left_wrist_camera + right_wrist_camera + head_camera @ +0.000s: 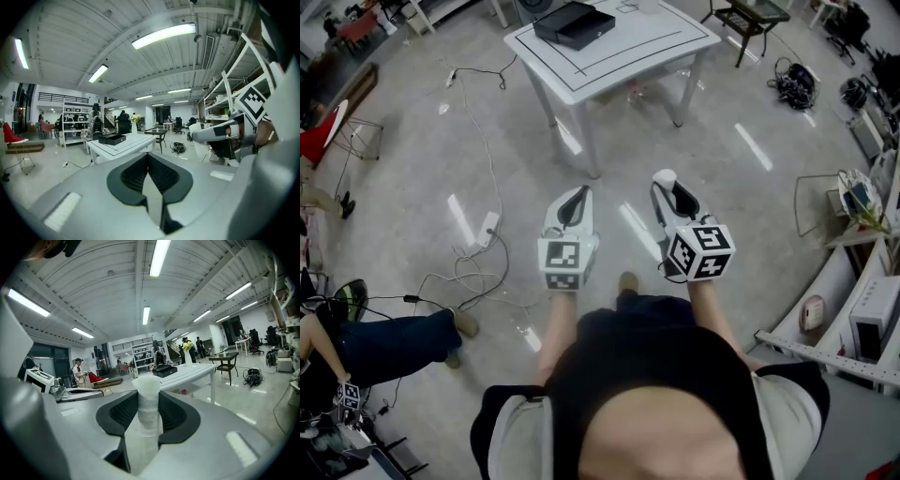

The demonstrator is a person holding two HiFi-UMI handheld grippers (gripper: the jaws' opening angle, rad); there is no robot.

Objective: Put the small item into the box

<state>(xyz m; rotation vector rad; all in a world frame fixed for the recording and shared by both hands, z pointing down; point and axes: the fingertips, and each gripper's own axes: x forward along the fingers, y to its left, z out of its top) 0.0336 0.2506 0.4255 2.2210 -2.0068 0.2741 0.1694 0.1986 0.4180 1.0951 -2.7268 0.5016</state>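
Note:
A small white cylindrical item [149, 401] stands upright between the pads of my right gripper [149, 411], which is shut on it. In the head view the item [664, 176] pokes up at the tip of the right gripper [667, 187]. My left gripper [577, 195] is held level beside it, jaws shut with nothing between them [149, 164]. The black box [574, 23] lies open on a white table [623, 47] ahead, well beyond both grippers. The box also shows far off in the left gripper view [111, 138] and the right gripper view [165, 371].
White cables [478, 244] trail over the floor at the left. A seated person's leg [394, 342] is at the lower left. Shelving [862, 309] lines the right side. A dark side table [750, 19] stands at the back right, a cable bundle [792, 86] near it.

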